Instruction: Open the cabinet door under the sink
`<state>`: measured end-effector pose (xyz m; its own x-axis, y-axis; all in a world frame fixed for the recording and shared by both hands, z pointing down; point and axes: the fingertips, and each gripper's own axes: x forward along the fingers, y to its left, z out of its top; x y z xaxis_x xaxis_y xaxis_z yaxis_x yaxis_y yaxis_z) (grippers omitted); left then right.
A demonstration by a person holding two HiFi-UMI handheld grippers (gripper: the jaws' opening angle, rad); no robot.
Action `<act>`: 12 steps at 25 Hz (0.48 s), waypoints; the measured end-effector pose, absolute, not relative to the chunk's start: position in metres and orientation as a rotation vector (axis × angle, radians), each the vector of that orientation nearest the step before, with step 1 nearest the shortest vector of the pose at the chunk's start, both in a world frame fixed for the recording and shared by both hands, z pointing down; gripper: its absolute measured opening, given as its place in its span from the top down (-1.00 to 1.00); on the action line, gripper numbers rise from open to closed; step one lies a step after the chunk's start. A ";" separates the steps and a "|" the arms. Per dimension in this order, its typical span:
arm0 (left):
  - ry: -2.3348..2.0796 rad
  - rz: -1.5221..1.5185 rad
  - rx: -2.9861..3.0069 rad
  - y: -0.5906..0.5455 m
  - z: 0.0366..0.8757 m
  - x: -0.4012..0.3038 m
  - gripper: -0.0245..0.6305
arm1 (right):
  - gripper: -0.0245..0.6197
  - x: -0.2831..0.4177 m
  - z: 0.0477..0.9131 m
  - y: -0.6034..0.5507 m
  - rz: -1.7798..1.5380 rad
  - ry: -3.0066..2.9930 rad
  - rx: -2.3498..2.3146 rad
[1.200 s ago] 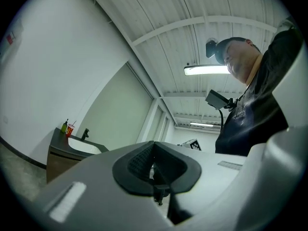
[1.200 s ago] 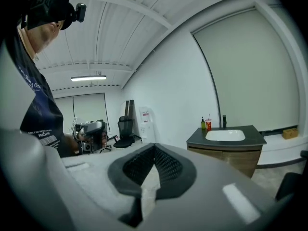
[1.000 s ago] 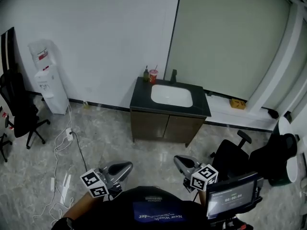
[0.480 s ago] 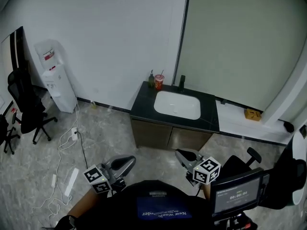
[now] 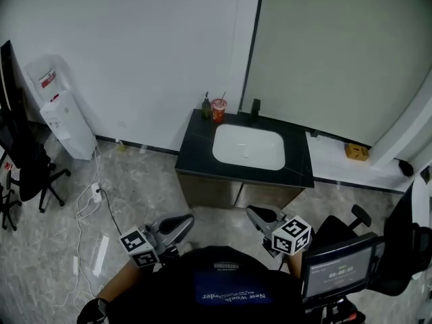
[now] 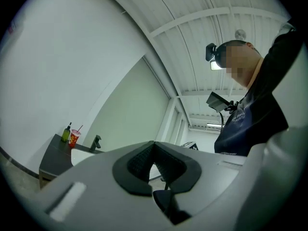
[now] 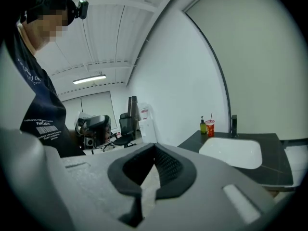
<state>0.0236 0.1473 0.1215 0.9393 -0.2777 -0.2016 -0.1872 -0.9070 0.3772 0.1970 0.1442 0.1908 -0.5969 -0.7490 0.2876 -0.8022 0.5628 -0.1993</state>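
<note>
The sink cabinet stands against the back wall, with a dark countertop (image 5: 194,148) and a white basin (image 5: 248,147). Its two brown doors (image 5: 208,192) below look closed; the counter's edge partly hides them. Both grippers are held low in front of the person, well short of the cabinet. My left gripper (image 5: 185,221) is shut with nothing in it, and its tips meet in its own view (image 6: 154,143). My right gripper (image 5: 254,212) is also shut and empty (image 7: 155,146). The basin (image 7: 231,152) shows ahead of it, at the right.
A red cup (image 5: 218,109), a green bottle (image 5: 206,104) and a faucet (image 5: 256,106) stand on the counter's back edge. A water dispenser (image 5: 57,117), an office chair (image 5: 20,171) and floor cables (image 5: 94,198) are at left. Another chair (image 5: 354,225) and a white ledge (image 5: 337,164) are at right.
The sink cabinet has come nearer and sits more central in the head view. Both grippers were carried forward with the person and stayed shut.
</note>
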 end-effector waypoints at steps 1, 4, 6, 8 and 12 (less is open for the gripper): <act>-0.323 -0.342 2.749 0.130 0.124 0.023 0.93 | 0.92 0.196 0.191 0.130 0.464 -2.613 1.332; -0.241 -0.346 2.754 0.082 0.117 0.022 0.93 | 0.92 0.188 0.191 0.092 0.493 -2.585 1.378; -0.182 -0.360 2.745 0.053 0.112 0.023 0.93 | 0.92 0.186 0.195 0.068 0.518 -2.561 1.412; -0.136 -0.339 2.743 0.026 0.114 0.027 0.93 | 0.92 0.186 0.199 0.045 0.546 -2.536 1.450; -0.067 -0.224 2.783 -0.017 0.132 0.038 0.93 | 0.92 0.185 0.205 0.009 0.566 -2.506 1.482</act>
